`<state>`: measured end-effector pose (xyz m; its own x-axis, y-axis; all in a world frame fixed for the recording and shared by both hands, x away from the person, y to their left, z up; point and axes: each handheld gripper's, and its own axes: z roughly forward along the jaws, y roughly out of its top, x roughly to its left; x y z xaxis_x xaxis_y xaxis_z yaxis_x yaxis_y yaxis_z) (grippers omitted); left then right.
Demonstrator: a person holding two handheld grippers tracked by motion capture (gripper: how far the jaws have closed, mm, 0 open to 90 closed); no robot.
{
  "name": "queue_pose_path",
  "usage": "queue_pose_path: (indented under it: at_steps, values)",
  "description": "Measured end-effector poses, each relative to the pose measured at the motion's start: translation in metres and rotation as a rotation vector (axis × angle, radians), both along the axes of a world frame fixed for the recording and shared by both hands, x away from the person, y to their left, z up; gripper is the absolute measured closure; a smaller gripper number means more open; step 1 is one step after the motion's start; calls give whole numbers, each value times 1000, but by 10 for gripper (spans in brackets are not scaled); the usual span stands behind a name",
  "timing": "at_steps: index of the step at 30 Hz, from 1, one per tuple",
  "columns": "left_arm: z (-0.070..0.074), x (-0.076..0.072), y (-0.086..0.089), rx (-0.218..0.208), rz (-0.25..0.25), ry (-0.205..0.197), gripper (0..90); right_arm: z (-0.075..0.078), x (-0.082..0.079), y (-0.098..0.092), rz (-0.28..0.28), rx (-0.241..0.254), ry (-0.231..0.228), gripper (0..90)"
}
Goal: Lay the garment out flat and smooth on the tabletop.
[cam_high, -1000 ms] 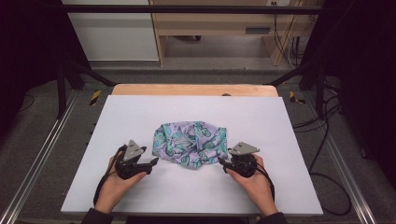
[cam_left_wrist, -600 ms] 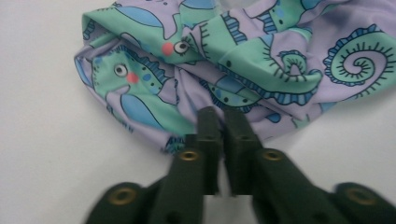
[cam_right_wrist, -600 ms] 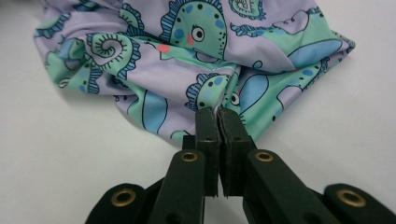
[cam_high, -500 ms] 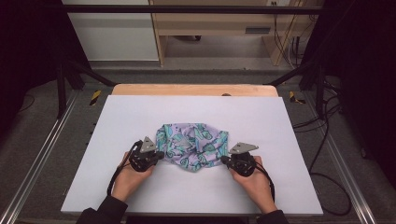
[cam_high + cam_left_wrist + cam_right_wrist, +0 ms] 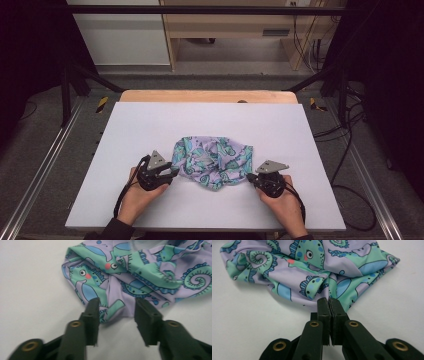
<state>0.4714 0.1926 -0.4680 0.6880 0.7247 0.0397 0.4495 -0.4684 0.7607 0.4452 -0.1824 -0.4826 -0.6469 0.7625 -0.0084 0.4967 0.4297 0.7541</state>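
A soft, light, crumpled seahorse-print cloth (image 5: 212, 162) is pinched at its near edge by the right gripper (image 5: 329, 302), while the left gripper (image 5: 117, 307), its jaws just parted again, straddles a corner best gripped at the hem.

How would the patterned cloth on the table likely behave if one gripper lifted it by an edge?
The patterned cloth lies crumpled in soft folds, so it would probably drape and hang limp. It looks thin, so likely light. The right gripper, jaws shut on its edge, bunches the fabric there, so the rest would probably trail along.

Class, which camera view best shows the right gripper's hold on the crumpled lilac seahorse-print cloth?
The right gripper view: the right gripper pinches the cloth's edge. The high view shows it small; the left gripper view shows another cloth edge between parted jaws.
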Motion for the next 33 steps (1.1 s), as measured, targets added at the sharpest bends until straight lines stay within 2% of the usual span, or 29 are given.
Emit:
queue_pose_path:
  at_steps: [2,4,7,8,10,14,16,17,18,19,20,22,25,28,31,32,33]
  values:
    - [-3,6,-4,9,-4,3,576,-2,3,-3,-7,15,3,885]
    - [-5,9,-9,21,-14,40,641,-3,3,-4,-6,24,-1,885]
    - [-9,9,-15,44,-36,54,834,-1,-1,-3,-2,39,-8,885]
    - [-8,8,-15,42,-32,62,866,-1,-2,-3,1,42,-9,886]
    - [-6,3,-15,43,-46,84,879,0,-4,-5,4,49,-12,885]
    - [-4,-10,-15,44,-64,88,879,2,-11,-8,1,52,-17,885]
    - [-3,-15,-15,51,-51,50,835,1,-15,-9,0,65,-19,869]
    - [-2,-18,-16,52,-45,22,755,2,-17,-9,-1,73,-27,815]
    - [-2,-18,-16,52,-45,22,721,3,-18,-9,-8,83,-39,750]
    - [2,-26,-16,20,-43,-11,694,5,-20,-9,-16,91,-54,657]
    - [4,-31,-17,3,-36,-24,666,6,-21,-10,-24,100,-64,605]
    - [7,-39,-18,-26,-35,-28,602,9,-22,-10,-37,129,-86,482]
    - [12,-50,-26,-86,-60,-3,521,11,-24,-7,-44,156,-120,413]
    - [11,-51,-35,-97,-53,4,497,12,-24,0,-43,157,-133,421]
    - [4,-43,-44,-86,-31,21,505,10,-25,8,-35,142,-123,441]
    - [2,-39,-47,-68,-27,15,559,9,-25,11,-27,135,-122,446]
    - [1,-38,-47,-64,-23,2,662,9,-25,13,-18,132,-124,452]
